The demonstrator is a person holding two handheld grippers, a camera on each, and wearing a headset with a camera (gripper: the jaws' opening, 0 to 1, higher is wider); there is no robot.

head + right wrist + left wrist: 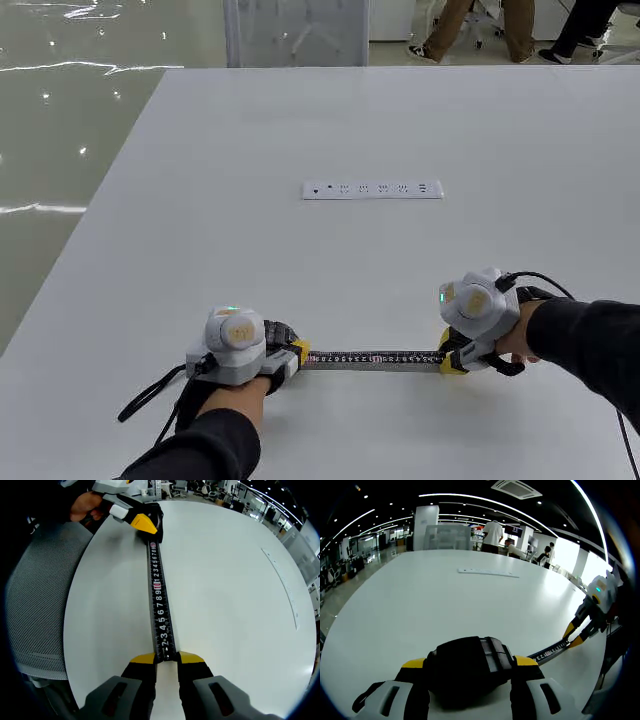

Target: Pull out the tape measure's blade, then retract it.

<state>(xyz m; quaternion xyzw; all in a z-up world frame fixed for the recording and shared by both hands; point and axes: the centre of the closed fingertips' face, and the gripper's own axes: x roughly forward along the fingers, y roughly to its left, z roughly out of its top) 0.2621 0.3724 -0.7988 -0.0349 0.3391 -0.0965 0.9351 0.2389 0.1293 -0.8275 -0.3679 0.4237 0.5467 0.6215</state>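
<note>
The black tape measure case (468, 666) sits between the yellow-tipped jaws of my left gripper (292, 353), which is shut on it near the table's front edge. Its blade (372, 357) lies drawn out flat on the white table (330, 130), numbers up, running to my right gripper (447, 362). That gripper (166, 657) is shut on the blade's end, the tape (159, 605) stretching away from its jaws toward the case (154, 514). In the left gripper view the blade (550, 653) leads off right to the right gripper (574, 635).
A white power strip (372, 189) lies at the table's middle, beyond the grippers. A grey mesh chair (42, 595) stands by the table's near edge. People sit and stand past the far edge (492, 535). A black strap (150, 392) trails left of the left gripper.
</note>
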